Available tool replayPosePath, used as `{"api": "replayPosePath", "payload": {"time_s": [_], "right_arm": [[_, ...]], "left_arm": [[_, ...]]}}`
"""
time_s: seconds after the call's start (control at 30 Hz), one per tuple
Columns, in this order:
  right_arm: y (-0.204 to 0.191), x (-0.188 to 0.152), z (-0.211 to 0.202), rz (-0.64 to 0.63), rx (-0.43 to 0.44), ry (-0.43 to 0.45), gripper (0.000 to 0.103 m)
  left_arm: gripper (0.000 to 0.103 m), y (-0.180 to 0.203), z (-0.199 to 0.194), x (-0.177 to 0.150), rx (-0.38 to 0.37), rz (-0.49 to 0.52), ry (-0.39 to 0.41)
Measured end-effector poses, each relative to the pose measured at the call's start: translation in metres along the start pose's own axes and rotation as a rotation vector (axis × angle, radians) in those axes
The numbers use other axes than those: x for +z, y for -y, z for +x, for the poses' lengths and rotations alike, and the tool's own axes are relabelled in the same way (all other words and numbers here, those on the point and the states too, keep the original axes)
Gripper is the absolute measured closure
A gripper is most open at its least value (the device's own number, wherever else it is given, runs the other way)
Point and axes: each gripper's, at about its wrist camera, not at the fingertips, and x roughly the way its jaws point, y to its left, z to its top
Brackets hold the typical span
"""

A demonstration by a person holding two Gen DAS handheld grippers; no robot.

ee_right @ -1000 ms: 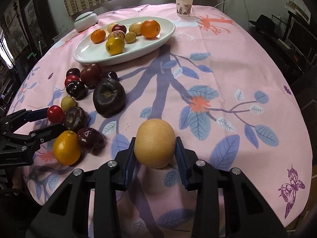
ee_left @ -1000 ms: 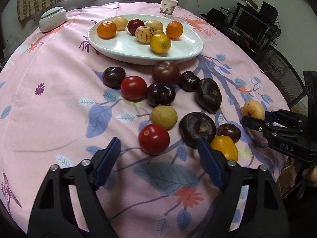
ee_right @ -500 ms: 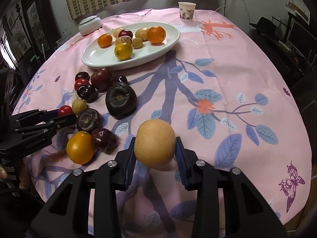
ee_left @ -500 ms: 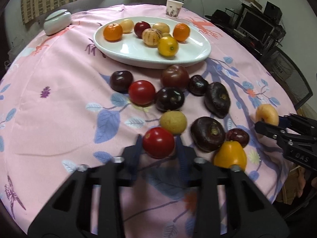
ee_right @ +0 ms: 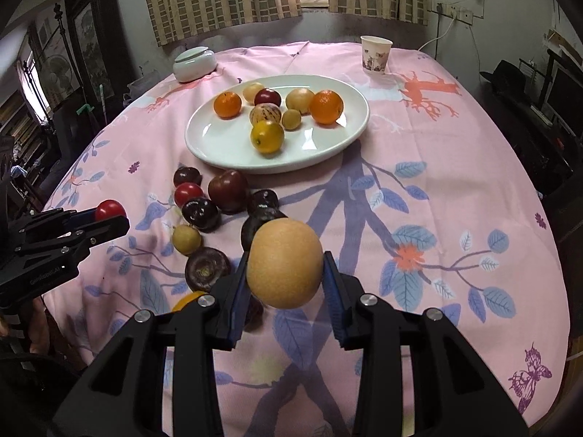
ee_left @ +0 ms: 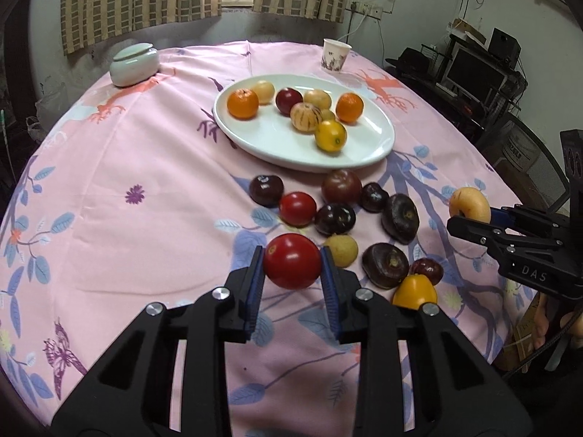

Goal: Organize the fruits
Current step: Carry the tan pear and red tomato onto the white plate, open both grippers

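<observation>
**Two grippers, two fruits, above a pink table**

The left gripper (ee_left: 292, 263) is clamped on a red tomato (ee_left: 292, 260), its blue-lined fingers (ee_left: 255, 284) pressed against either side. Those jaws have just been closing, with the tomato between them, and the fruit is off the cloth. In the right wrist view the same tomato (ee_right: 110, 209) shows at the tip of the left gripper (ee_right: 105, 218) at the left edge of the picture.

The right gripper (ee_right: 286, 266) grips a tan round pear (ee_right: 285, 263), its pads tight on both flanks; the pear hangs over the floral pink tablecloth (ee_right: 437, 182). From the left wrist view that pear (ee_left: 469, 205) sits at the end of the right gripper (ee_left: 473, 216) at the right side.

On the cloth, a cluster of loose fruit lies near the white oval plate (ee_left: 364, 153) (mostly dark plums and dark tomatoes): a second red tomato (ee_left: 297, 208), a small yellowish fruit (ee_left: 342, 250) just beside the held tomato, and a yellow-orange tomato (ee_left: 414, 290) at the near right. The plate carries two oranges (ee_left: 243, 103), a dark red plum (ee_left: 288, 100), a striped pale melon (ee_left: 306, 117), a yellow citrus (ee_left: 330, 136) and some pale fruits.

Behind it stand a patterned paper cup (ee_left: 336, 55) and a lidded pale green jar (ee_left: 135, 63).
</observation>
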Motion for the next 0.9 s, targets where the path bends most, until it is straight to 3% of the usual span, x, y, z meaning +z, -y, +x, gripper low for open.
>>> {"api": "replayPosePath", "payload": {"time_s": [0.4, 0.53, 0.67, 0.9], "right_arm": [[-0.003, 0.020, 0.006, -0.033, 0.016, 0.004, 0.065], [0.000, 0.040, 0.014, -0.042, 0.073, -0.008, 0.065], [0.010, 0.072, 0.029, -0.018, 0.120, -0.015, 0.065], [0.029, 0.125, 0.082, -0.010, 0.054, -0.064, 0.065]], "left_arm": [[0.073, -0.007, -0.005, 0.020, 0.018, -0.002, 0.025], [0.073, -0.006, -0.001, 0.043, 0.024, 0.031, 0.027], [0.073, -0.008, 0.025, 0.081, 0.083, 0.064, 0.012], [0.073, -0.014, 0.094, 0.144, 0.088, 0.076, -0.061]]}}
